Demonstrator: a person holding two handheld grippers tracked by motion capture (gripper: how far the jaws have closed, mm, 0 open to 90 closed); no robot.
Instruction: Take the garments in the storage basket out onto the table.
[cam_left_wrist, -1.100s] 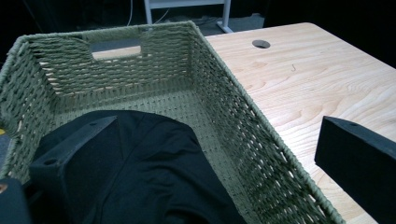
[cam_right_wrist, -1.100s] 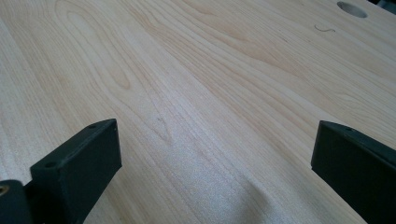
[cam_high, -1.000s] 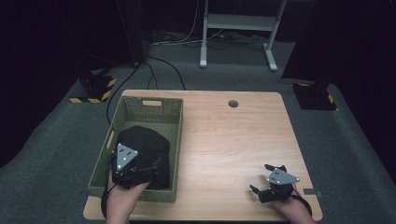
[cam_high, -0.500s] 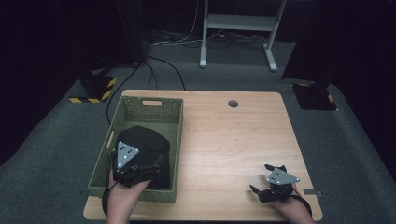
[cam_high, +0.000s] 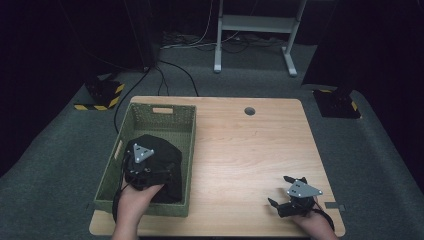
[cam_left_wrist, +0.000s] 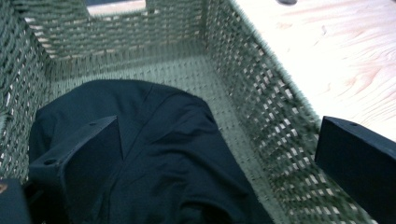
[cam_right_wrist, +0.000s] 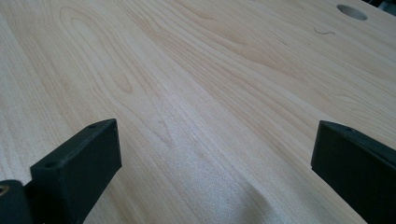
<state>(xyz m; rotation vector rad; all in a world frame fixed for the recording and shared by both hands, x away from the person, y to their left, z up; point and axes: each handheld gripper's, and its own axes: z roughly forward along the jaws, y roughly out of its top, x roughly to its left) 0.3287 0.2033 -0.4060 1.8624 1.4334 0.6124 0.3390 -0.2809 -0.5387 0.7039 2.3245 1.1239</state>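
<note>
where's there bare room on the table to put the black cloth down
The wooden table is bare from the green woven basket across to its right edge, up to the round hole. The right gripper takes the near right corner. The black cloth and left gripper crowd the basket's near half.

A lab or recording studio: dark walls, grey carpet (cam_high: 60, 150), a lone wooden table (cam_high: 250, 150), cables (cam_high: 170, 70) trailing at 11 o'clock, hazard-striped floor mounts (cam_high: 102, 95) at 10 and 2, a white stand (cam_high: 255, 30) at 12.
</note>
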